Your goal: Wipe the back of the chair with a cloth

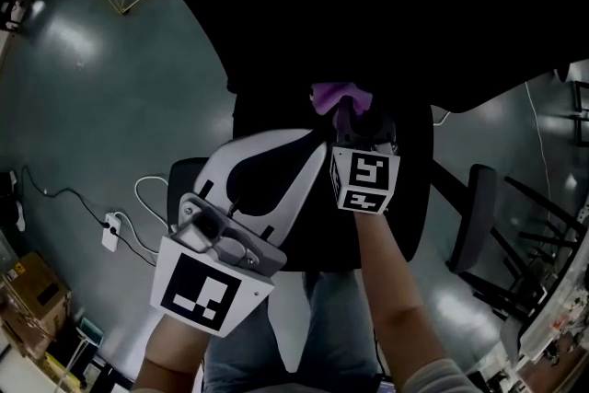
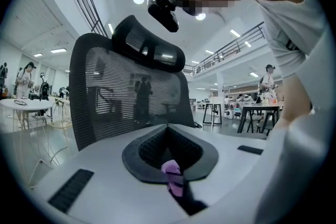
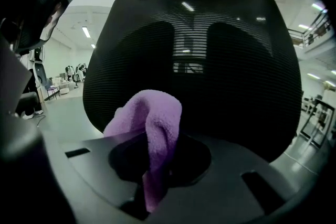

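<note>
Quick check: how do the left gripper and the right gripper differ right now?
Grip: the right gripper is shut on the purple cloth, which bunches above its jaws; the left gripper is shut with no cloth.
Reach: in the head view the right gripper sits further forward and the left gripper further back.
Look: the left gripper's shell is white, while the right gripper's looks dark.
Both face the chair's mesh back.

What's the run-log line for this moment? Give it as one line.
right gripper: shut on purple cloth, in front of chair back, contact unclear | left gripper: shut, apart from chair back
</note>
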